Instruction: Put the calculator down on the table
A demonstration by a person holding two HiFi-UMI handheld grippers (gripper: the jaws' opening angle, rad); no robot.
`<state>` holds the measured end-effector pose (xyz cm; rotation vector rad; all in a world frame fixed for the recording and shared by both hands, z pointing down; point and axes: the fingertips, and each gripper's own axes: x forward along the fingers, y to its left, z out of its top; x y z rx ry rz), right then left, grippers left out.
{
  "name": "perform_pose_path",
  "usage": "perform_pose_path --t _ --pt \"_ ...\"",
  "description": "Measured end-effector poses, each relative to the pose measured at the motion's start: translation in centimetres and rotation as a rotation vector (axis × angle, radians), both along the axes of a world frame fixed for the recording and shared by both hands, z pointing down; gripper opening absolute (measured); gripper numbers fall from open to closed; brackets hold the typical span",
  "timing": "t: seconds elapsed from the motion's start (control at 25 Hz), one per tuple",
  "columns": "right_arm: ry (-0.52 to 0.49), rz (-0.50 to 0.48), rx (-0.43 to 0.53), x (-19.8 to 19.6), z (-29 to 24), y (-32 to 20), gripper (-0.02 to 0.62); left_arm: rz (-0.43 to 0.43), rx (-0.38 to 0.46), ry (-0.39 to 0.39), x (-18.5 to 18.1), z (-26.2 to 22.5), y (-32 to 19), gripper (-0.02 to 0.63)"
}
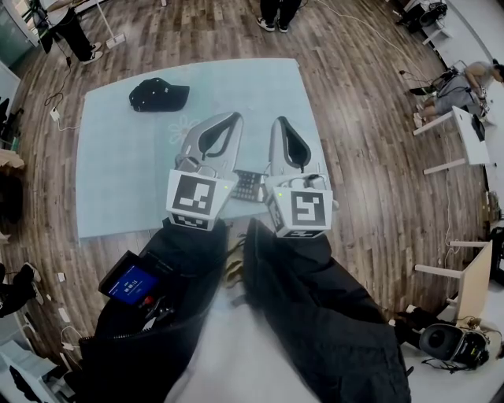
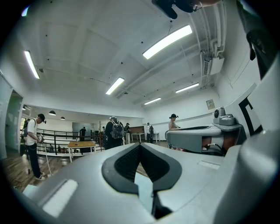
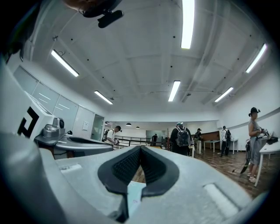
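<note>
while both grippers are held level above the table (image 1: 118, 173), neither grips anything. the left gripper (image 1: 234, 117) has its jaws shut, dark pads meeting at the tips, with nothing between them. the right gripper (image 1: 281, 120) is the same: jaws together and empty. they sit side by side over the table's near half, tips pointing toward its far edge, and the marker cubes (image 1: 193, 199) hang just over its near edge.

the calculator (image 1: 249, 186) appears to lie flat on the table, close to the near edge. it shows in the gap between the two gripper bodies, which partly cover it, and it is in no jaws. a black cap (image 1: 158, 94) rests on the table's far left part, well apart from the calculator.

dark sleeves (image 1: 315, 299) reach in from below the table's near edge. a small blue screen (image 1: 130, 283) sits off that edge to the left. wood floor (image 1: 370, 142) surrounds the table, and people (image 1: 277, 12) stand beyond its far edge.
</note>
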<state>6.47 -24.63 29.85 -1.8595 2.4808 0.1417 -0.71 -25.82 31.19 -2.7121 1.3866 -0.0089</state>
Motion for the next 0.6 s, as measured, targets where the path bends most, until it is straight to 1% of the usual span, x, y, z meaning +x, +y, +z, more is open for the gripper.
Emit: perform_pose_path --t 0.6 --pt "0.021 0.002 0.006 0.15 0.20 0.13 0.000 0.001 0.000 -0.008 0.04 0.26 0.07 0.002"
